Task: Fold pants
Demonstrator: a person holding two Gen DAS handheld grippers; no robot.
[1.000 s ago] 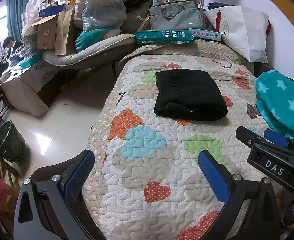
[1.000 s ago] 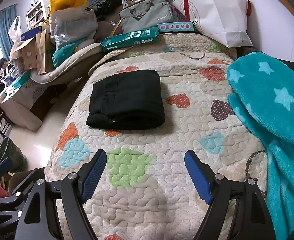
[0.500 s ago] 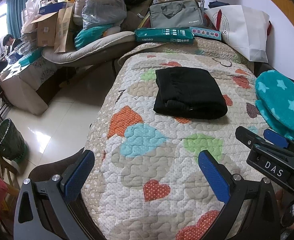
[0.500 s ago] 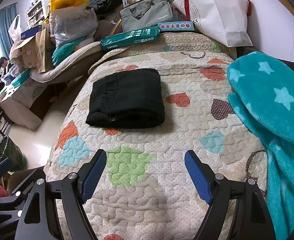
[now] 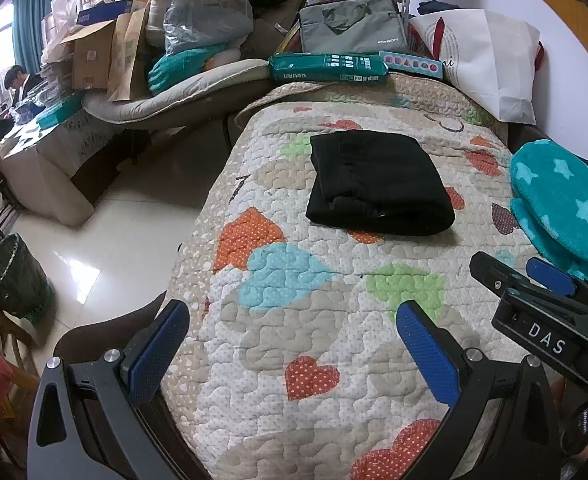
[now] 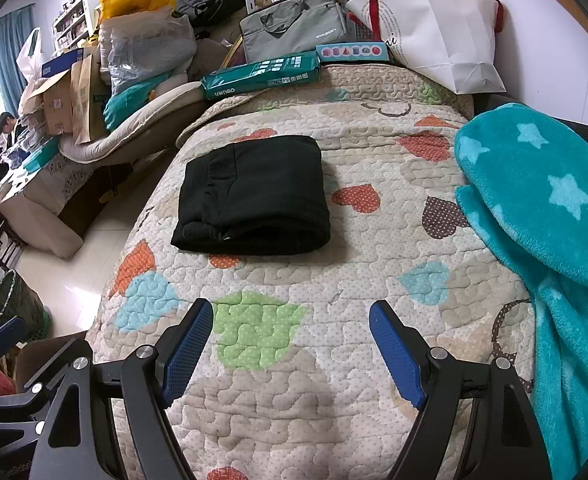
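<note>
Black pants [image 6: 252, 196] seen folded into a compact rectangle on the heart-print quilt [image 6: 334, 280], inner layers hidden, left gripper [image 5: 290, 336] and right gripper [image 6: 290, 338] both spread, nothing held.

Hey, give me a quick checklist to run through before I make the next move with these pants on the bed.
1. Pants folded: ok. The black pants lie as a compact rectangle on the quilt.
2. Left gripper free: ok, open, holding nothing.
3. Right gripper free: ok, open, holding nothing.
4. Both grippers off the pants: ok, bare quilt lies between them and the bundle.
5. Pants apart from the teal star blanket: ok, a strip of quilt separates them.
6. Layers lined up inside the fold: cannot tell; only the top and the near edge show.
</note>
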